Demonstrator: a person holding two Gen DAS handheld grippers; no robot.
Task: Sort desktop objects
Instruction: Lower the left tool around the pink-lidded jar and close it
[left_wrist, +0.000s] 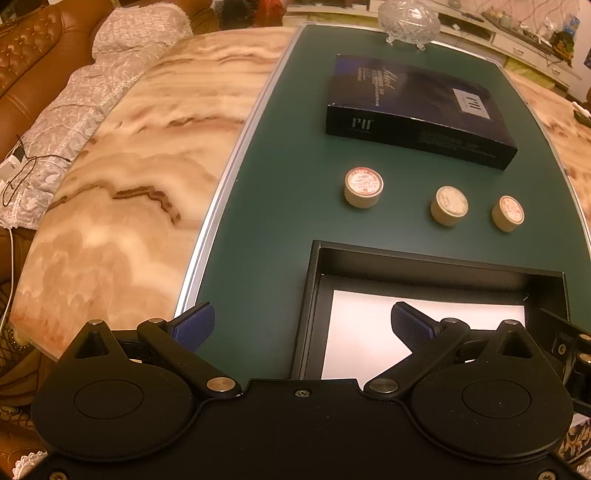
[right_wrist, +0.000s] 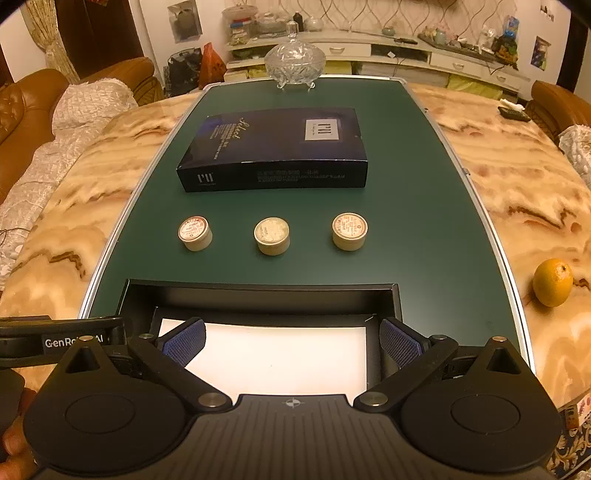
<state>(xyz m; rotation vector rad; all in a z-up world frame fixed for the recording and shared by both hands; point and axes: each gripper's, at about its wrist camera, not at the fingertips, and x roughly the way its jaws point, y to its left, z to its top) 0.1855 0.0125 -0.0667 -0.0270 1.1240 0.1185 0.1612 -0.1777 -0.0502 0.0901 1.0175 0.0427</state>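
Note:
Three small round cream tins stand in a row on the green mat (right_wrist: 424, 236): left tin (right_wrist: 195, 233), middle tin (right_wrist: 272, 236), right tin (right_wrist: 349, 232). They also show in the left wrist view (left_wrist: 364, 187), (left_wrist: 449, 205), (left_wrist: 508, 213). An open black box (right_wrist: 258, 295) with a white liner (right_wrist: 280, 362) lies nearest, also in the left wrist view (left_wrist: 424, 266). A closed dark box lid (right_wrist: 275, 147) lies behind the tins. My left gripper (left_wrist: 303, 325) is open and empty by the box's left side. My right gripper (right_wrist: 291, 343) is open and empty over the box.
A glass lidded bowl (right_wrist: 295, 62) stands at the mat's far end. An orange (right_wrist: 553, 282) sits on the marble table (right_wrist: 517, 177) at the right. A sofa with a lace cover (left_wrist: 74, 110) is on the left. The left gripper's body (right_wrist: 55, 339) shows at the lower left of the right wrist view.

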